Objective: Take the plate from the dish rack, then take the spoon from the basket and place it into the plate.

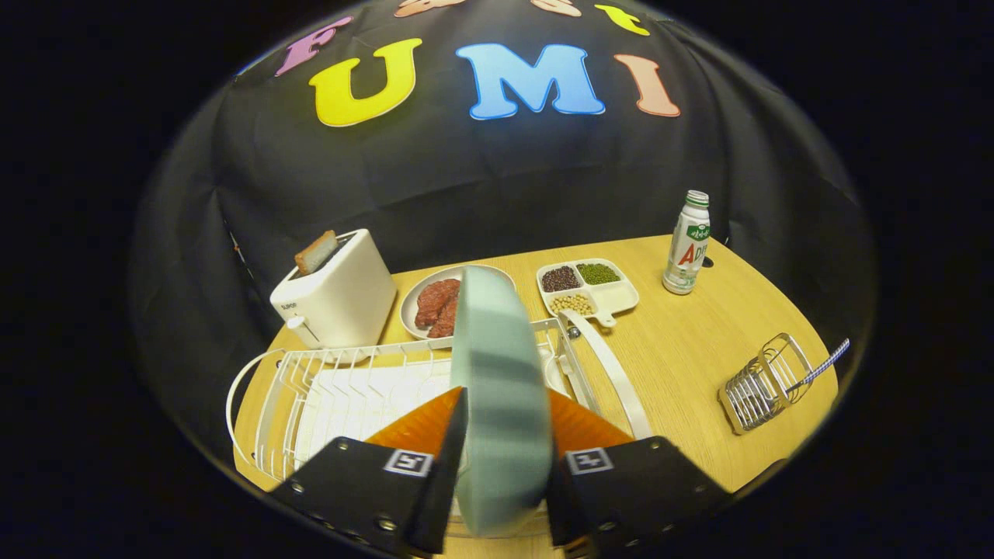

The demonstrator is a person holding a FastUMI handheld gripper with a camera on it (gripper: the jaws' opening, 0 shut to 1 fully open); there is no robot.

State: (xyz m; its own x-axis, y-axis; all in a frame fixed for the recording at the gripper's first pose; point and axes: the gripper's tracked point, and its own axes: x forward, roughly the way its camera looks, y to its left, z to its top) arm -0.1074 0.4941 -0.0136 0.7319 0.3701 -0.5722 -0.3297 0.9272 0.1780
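We see the gripper [503,435] with its fingers closed on a pale green plate [497,373], held on edge above the dish rack [311,388]. The spoon [823,366] (handle protruding) lies in the wire basket [765,384], right across the desk [683,349].

A pale wooden table [683,341] stands against a black cloth wall [497,178] (creased, dimly lit).

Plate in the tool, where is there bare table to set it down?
The tool is shut on the plate, edge-on over the dish rack. Bare wood lies between the rack and the wire basket, below the bottle. It is crowded behind the rack: toaster, meat plate, divided tray.
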